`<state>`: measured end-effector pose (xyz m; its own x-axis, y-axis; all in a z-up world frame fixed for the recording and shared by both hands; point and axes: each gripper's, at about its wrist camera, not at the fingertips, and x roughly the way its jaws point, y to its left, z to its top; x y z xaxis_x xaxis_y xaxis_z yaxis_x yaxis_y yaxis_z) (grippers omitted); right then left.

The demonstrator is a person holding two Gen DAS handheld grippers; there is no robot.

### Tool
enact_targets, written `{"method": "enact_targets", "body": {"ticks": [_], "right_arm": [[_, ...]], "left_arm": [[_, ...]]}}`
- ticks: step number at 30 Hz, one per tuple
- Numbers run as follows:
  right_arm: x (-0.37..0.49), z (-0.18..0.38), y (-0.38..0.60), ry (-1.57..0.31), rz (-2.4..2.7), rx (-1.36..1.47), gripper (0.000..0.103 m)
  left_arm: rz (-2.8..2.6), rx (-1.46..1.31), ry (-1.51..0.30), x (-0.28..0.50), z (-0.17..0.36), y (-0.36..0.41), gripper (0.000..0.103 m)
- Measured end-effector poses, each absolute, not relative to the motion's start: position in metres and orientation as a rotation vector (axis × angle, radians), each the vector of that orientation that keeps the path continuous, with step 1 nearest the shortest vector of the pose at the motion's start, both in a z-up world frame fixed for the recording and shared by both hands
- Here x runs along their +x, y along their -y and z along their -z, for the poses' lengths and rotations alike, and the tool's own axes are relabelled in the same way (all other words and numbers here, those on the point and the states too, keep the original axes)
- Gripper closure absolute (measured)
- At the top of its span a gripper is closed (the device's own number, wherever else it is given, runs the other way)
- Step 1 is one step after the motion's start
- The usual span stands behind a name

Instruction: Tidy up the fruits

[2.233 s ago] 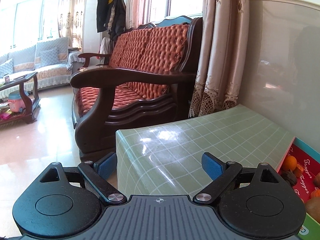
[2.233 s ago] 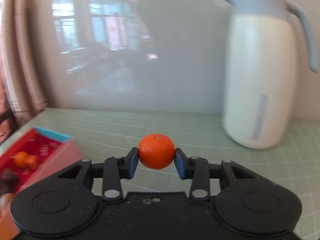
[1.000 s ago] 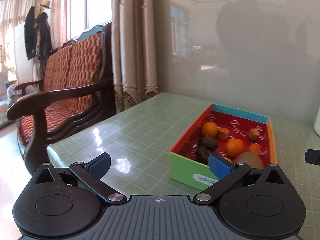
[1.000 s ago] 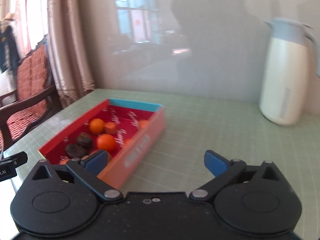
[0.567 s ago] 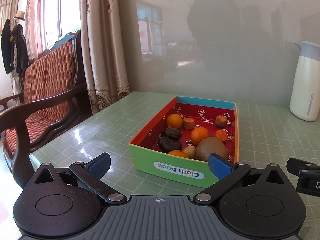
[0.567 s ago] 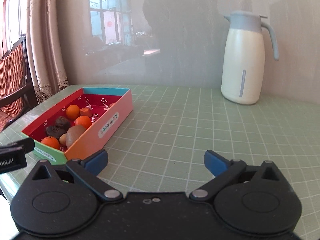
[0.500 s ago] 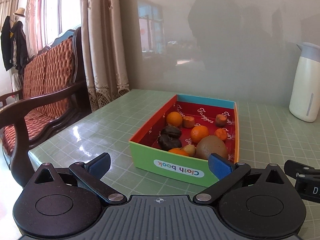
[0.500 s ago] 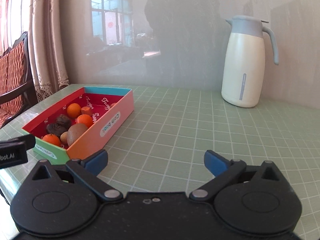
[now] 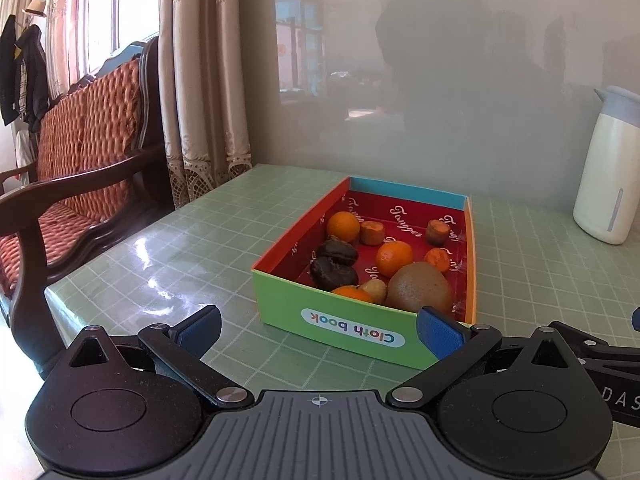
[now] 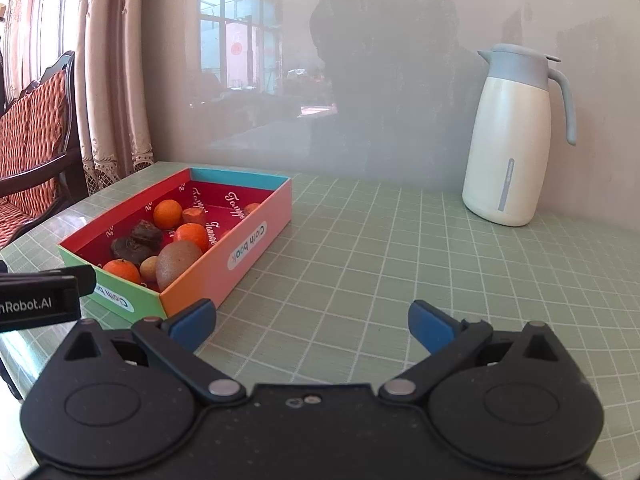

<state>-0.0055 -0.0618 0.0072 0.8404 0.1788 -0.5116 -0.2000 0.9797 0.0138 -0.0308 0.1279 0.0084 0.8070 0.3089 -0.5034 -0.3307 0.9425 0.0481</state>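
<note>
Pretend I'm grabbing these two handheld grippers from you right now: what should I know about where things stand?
Left gripper: open, empty, facing the green end of the box.
Right gripper: open, empty, over bare table beside the box's pink side.
Fruit: three oranges, among them the middle orange, a kiwi, two dark wrinkled fruits and a few small brownish pieces all lie inside the box.
Also on the table: a white jug by the wall, apart from the box.
Done: no loose fruit shows on the table in either view.
Left: probably nothing; check the areas outside the views.
</note>
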Motion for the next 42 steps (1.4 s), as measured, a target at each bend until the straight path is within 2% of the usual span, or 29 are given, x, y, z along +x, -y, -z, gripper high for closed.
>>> {"method": "enact_targets", "body": {"ticks": [42], "right_arm": [[-0.0021, -0.0052, 0.0649, -0.561, -0.220, -0.009, 0.000]], "left_arm": [[-0.337, -0.028, -0.528, -0.0304, -0.0080, -0.1261, 0.000]]}}
